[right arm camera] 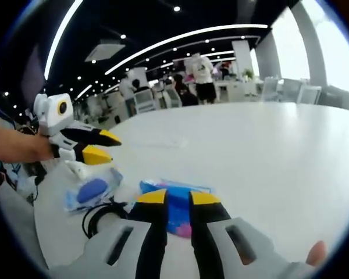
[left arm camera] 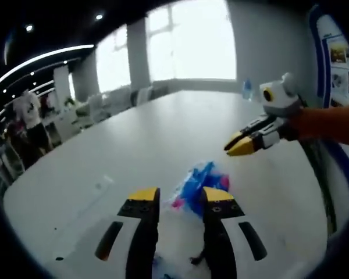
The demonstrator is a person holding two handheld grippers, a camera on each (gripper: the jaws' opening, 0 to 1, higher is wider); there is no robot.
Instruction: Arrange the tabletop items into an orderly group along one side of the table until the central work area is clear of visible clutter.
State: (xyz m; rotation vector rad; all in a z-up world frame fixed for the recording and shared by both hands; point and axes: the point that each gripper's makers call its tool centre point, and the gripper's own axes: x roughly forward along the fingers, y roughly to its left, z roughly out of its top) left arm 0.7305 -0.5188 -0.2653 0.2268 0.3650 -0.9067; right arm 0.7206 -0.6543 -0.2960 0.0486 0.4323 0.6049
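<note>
Left gripper view: we see our left gripper (left arm camera: 180,203) rising from 6 o'clock, its 2 yellow-tipped fingers apart with a clear gap. Between and just past the tips lies a blue and pink packet (left arm camera: 199,186) in clear wrap on the white table (left arm camera: 134,151); the fingers flank its near end, but we cannot tell if they touch it. A thin black cable (left arm camera: 196,258) shows between the jaws near 6 o'clock. The right gripper (left arm camera: 239,144) enters from 3 o'clock, hovering above the table beyond the packet, its tips nearly together, holding nothing. An orange sleeve (left arm camera: 328,123) sits behind it. A small bottle (left arm camera: 247,88) stands at the table's far edge around 1 o'clock. People stand far off at 9 o'clock.

Right gripper view: we see the right gripper (right arm camera: 178,199) from 6 o'clock, fingers with a narrow gap between them, nothing clamped. The blue and pink packet (right arm camera: 177,206) lies flat on the table (right arm camera: 250,151) just past the tips, partly hidden by them. At 8 o'clock a second clear packet with a blue oval item (right arm camera: 92,190) lies near the first 1, not touching. A black cable loop (right arm camera: 99,216) lies at 7 o'clock beside both. The left gripper (right arm camera: 107,148) comes in from 9 o'clock above the second packet, fingers apart, empty. A fingertip (right arm camera: 316,254) shows at 4 o'clock.
</note>
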